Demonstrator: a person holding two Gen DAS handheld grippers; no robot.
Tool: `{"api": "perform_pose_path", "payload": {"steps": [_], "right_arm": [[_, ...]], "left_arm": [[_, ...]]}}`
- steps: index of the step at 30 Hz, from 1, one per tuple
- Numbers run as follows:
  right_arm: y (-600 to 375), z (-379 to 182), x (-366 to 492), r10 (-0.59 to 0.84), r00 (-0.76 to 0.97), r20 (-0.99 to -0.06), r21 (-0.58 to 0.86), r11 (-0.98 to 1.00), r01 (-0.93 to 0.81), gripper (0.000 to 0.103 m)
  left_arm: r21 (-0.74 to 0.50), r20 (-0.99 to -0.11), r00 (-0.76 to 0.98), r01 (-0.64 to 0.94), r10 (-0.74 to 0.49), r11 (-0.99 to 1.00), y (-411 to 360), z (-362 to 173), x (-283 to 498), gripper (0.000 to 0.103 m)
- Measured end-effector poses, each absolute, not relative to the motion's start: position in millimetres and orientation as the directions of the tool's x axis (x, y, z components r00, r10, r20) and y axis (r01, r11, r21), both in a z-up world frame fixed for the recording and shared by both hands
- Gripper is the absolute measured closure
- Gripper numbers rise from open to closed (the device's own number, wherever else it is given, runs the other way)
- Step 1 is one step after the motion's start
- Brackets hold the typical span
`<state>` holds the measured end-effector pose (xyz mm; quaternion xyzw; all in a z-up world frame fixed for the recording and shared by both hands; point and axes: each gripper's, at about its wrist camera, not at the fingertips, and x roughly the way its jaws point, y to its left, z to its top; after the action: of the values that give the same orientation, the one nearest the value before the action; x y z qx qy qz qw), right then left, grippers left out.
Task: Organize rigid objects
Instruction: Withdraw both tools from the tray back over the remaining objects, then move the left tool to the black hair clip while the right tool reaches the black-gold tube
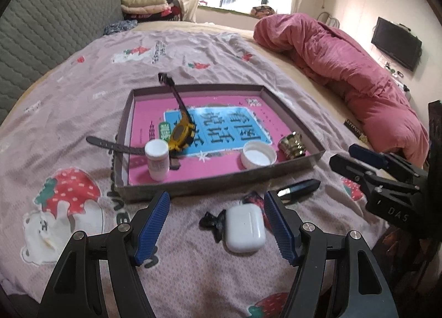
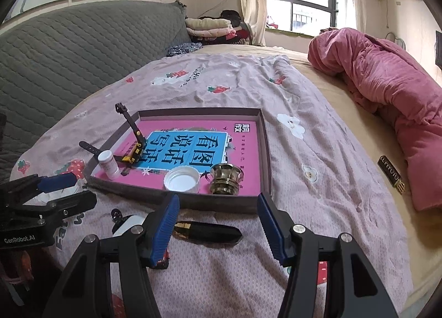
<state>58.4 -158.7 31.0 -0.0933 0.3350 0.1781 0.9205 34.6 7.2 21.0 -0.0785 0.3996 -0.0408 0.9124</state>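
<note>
A shallow cardboard tray [image 1: 193,188] with a pink printed floor lies on the bed. In it are a yellow watch [image 1: 183,135], a white bottle [image 1: 157,160], a white cap [image 1: 258,156] and a brass knob [image 1: 294,145]. In front of the tray, a white earbud case [image 1: 244,231] lies on the sheet between the spread fingers of my left gripper [image 1: 216,195], which is open and touches nothing. A black clip [image 1: 212,222] sits beside the case. A black tube [image 2: 210,232] with a gold band lies between the fingers of my right gripper [image 2: 218,196], also open.
A rolled pink duvet [image 2: 386,102] runs along the right side of the bed. A dark bar with gold print [image 2: 391,177] lies beside it. A grey quilted headboard [image 2: 69,55] is at the left. My left gripper [image 2: 77,189] shows at the right wrist view's left edge.
</note>
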Motion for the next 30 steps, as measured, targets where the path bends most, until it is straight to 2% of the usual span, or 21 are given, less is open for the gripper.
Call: {"api": "perform_pose_path", "payload": {"steps": [30], "right_arm": [[-153.7, 11.3, 54.6, 0.218, 0.649, -0.729, -0.085, 0.912, -0.402, 0.045]], "left_arm": [[-0.143, -0.846, 0.523, -0.029, -0.107, 0.989, 9.1, -18.2, 40.8, 0.031]]}}
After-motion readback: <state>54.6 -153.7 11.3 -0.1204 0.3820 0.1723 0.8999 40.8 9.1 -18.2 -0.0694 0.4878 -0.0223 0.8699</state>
